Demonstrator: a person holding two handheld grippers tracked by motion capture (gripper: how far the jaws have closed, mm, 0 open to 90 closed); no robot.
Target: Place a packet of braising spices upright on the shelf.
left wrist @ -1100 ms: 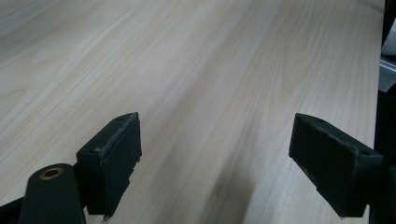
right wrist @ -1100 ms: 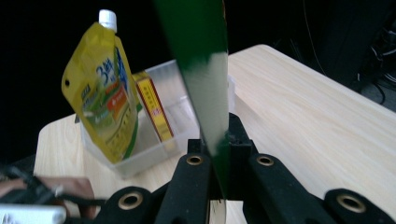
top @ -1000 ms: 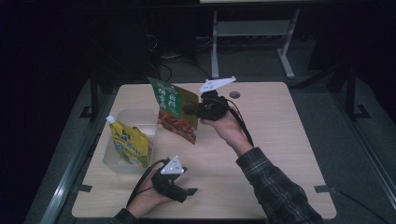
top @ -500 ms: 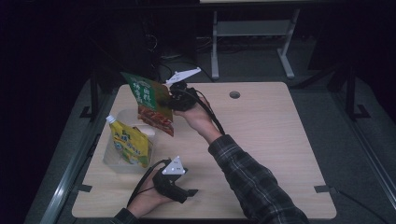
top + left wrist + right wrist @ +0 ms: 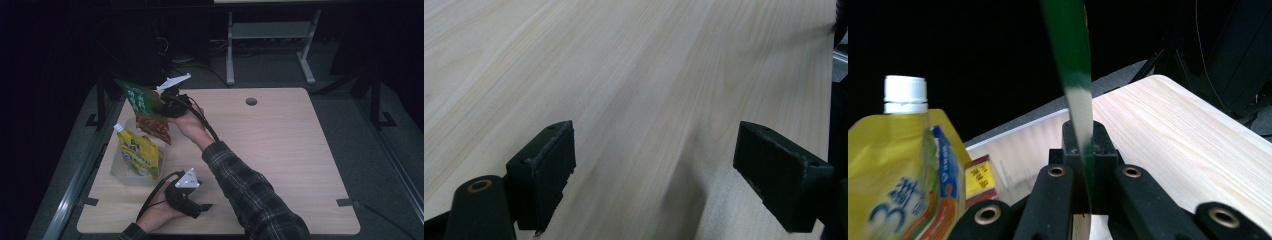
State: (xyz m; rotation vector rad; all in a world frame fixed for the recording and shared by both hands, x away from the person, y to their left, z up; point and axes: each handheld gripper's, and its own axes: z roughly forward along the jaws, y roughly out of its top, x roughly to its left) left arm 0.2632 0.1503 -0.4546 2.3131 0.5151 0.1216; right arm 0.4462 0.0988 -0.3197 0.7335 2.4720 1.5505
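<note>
free: right tabletop | blocked: left by bin, yellow pouch

High view overlooks the table; both gripper views skim its wood closely

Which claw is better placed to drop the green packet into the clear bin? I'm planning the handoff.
Right: the right claw already grips the green packet above the clear bin; the left claw rests open, empty.

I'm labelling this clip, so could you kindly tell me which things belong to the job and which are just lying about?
In the job:
- right gripper, shut on the flat green and red snack packet
- clear plastic tub
- yellow spouted pouch with white cap

Lying about:
- left gripper, open over the pale wooden table
</note>
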